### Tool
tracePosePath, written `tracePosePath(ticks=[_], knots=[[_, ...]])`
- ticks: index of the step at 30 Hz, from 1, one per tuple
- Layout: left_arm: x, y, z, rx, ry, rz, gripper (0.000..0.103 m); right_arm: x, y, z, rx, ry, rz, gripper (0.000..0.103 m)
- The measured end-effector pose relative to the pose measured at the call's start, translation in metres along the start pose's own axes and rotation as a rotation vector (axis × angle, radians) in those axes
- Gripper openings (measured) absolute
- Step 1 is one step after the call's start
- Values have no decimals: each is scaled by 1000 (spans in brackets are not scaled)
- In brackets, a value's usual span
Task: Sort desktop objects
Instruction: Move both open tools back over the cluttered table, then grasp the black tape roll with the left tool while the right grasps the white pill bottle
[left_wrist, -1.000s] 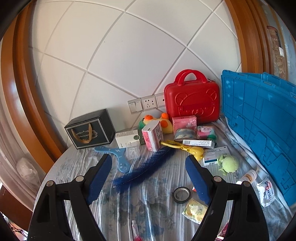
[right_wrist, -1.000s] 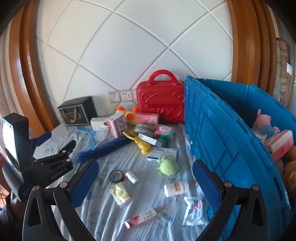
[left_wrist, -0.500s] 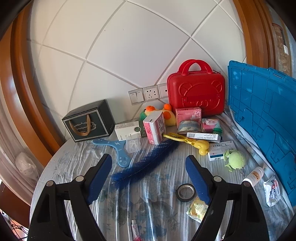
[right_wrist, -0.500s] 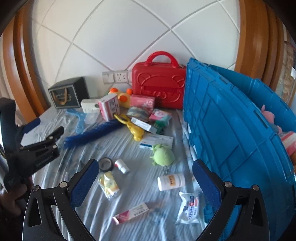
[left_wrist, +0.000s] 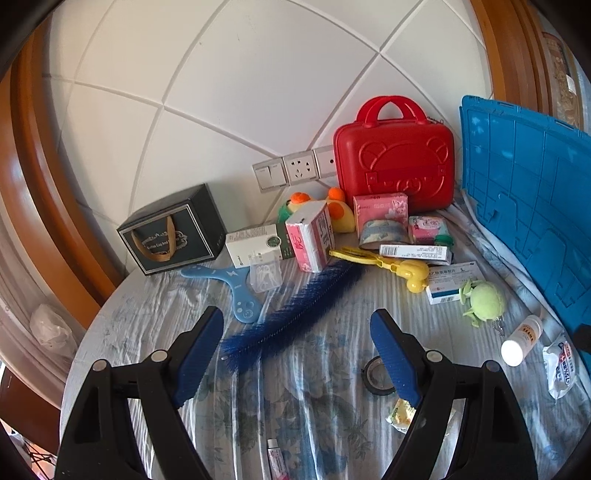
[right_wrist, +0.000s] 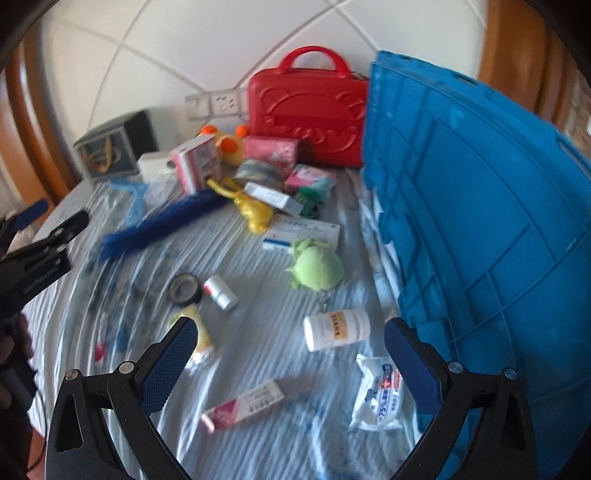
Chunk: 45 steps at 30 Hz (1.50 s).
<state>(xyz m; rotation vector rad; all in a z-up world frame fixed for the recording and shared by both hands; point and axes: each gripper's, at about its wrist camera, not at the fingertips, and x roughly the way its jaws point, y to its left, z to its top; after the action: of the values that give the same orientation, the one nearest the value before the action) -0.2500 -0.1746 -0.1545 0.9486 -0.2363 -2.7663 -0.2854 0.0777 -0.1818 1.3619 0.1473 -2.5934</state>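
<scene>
Both claws stand wide with nothing between the jaws. The right claw (right_wrist: 286, 363) hangs over the near clutter beside the blue crate (right_wrist: 480, 206): the white pill bottle (right_wrist: 337, 329) lies just beside the crate's wall, the wipes packet (right_wrist: 378, 397) nearer the camera, the pink tube box (right_wrist: 243, 406) further out from the crate. Judged step: approach for a first pick. Recommendation: centre the jaws across the bottle's narrow width, since it may roll. The left claw (left_wrist: 297, 350) hovers over the blue bristle brush (left_wrist: 291, 310), well apart from the crate. The counter (left_wrist: 155, 310) carries a wrinkled floral cloth; white quilted wall panels and wooden trim stand behind.
</scene>
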Motion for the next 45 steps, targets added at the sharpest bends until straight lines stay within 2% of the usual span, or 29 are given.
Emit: tracePosePath(ticks=[1,2,5,7,9,12,16,20,21,22,23,25,26,28,30,33,35,37,39,42,45], knots=[[2,1,-1,4,2,-2,82,15,-7,-3,19,72,19,103],[5,2,-3,9,5,1,82,25,-13,-7,39,108,24,103],[15,5,-5,13,13,0,82,41,-22,-12,57,105,-7,102],[26,7,-6,7,35,-8,82,56,-16,-4,4,113,-17,101],[34,6,-10,9,55,-30,82,72,-8,3,-46,148,-64,101],[44,0,-17,44,64,-41,82,97,-7,6,-37,186,-40,100],[57,-10,-31,94,98,-96,82,131,-8,6,-74,247,-65,100],[69,-13,-44,106,147,-144,82,152,-21,3,-14,296,-105,101],[73,-12,-45,104,158,-149,82,158,-22,0,-10,320,-152,103],[76,-12,-46,103,170,-156,82,162,-21,-3,-7,344,-163,103],[78,-12,-47,102,176,-161,82,164,-20,-7,15,357,-126,103],[80,-11,-48,99,170,-169,82,158,-10,-14,88,368,107,103],[80,-11,-48,101,169,-171,82,152,2,-15,53,355,163,100],[81,-10,-48,105,169,-161,82,136,17,-15,-35,287,149,99],[81,-9,-48,105,163,-165,82,128,18,-12,-45,261,136,100],[83,-5,-50,98,160,-175,82,137,4,-11,75,300,159,101],[84,-1,-52,93,165,-183,82,148,5,-14,111,353,218,100],[82,4,-55,99,164,-199,82,149,17,-18,35,343,208,100],[81,6,-59,107,160,-216,82,154,23,-22,-55,328,141,99],[89,0,-61,85,173,-253,82,165,17,-23,-21,353,144,88],[100,-17,-63,70,194,-340,82,163,18,-23,-39,345,149,87]])
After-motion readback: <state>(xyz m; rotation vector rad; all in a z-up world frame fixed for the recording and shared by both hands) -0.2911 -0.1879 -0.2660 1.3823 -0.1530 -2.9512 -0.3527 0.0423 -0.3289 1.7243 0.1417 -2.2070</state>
